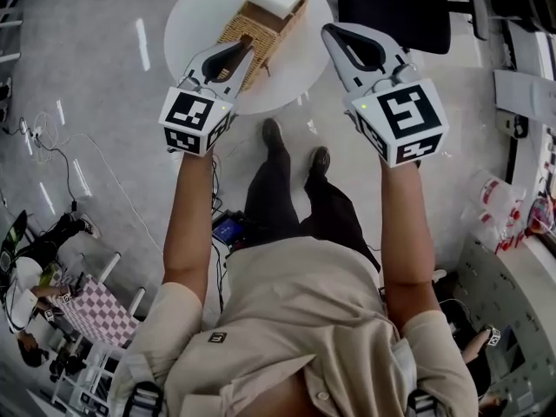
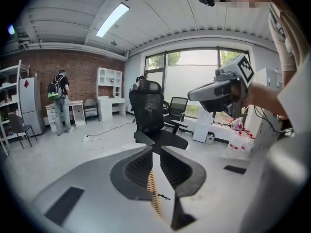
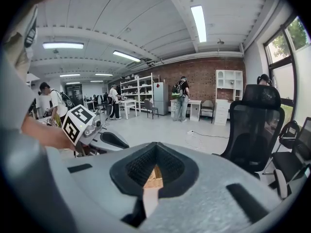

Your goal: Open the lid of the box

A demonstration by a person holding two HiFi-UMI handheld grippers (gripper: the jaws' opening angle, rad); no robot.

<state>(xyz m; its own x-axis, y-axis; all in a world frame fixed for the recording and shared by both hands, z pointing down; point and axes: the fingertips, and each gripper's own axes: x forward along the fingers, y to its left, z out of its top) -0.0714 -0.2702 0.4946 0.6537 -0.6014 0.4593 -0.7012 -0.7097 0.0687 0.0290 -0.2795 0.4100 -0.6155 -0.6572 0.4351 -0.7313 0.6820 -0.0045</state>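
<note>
- Left gripper [image 2: 156,148]: jaws pinched together, nothing held, just a sliver of wicker showing through the slit.
- Right gripper [image 3: 155,145]: jaws closed as well, empty.
- Wicker box [image 1: 261,26] sits on the round white table [image 1: 187,24]; the left tip overlaps its near edge, the right tip hangs just beside it.

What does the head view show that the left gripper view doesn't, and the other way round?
Only the head view: the whole box on its round table, plus the person's legs and shoes.

Only the left gripper view: big windows, a brick wall, a ceiling light and a person with a backpack.

Both: the left gripper, the right gripper and the black chair. The left gripper view also catches a thin strip of the box.
</note>
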